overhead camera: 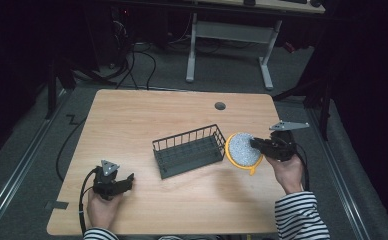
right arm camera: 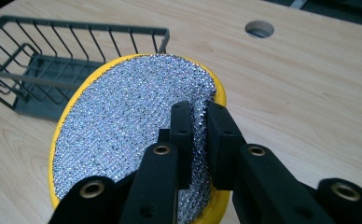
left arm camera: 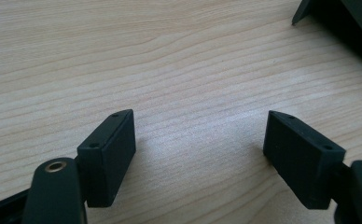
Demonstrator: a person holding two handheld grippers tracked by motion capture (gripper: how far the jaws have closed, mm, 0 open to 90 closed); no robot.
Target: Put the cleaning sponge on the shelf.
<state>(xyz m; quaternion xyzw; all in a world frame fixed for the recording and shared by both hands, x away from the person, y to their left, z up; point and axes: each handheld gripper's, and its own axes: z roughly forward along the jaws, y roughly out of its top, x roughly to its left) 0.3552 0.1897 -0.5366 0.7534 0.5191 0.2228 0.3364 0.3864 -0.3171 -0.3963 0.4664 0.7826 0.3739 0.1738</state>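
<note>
Right now the right gripper (right arm camera: 198,119) pinches the round yellow-backed scouring pad (right arm camera: 137,126) by its edge, the wire basket (overhead camera: 188,149) just ahead of its jaws; the left gripper (left arm camera: 200,154), wide and empty, sits farther off.

No text, label, brand, number or sign can be read in any of the views.
</note>
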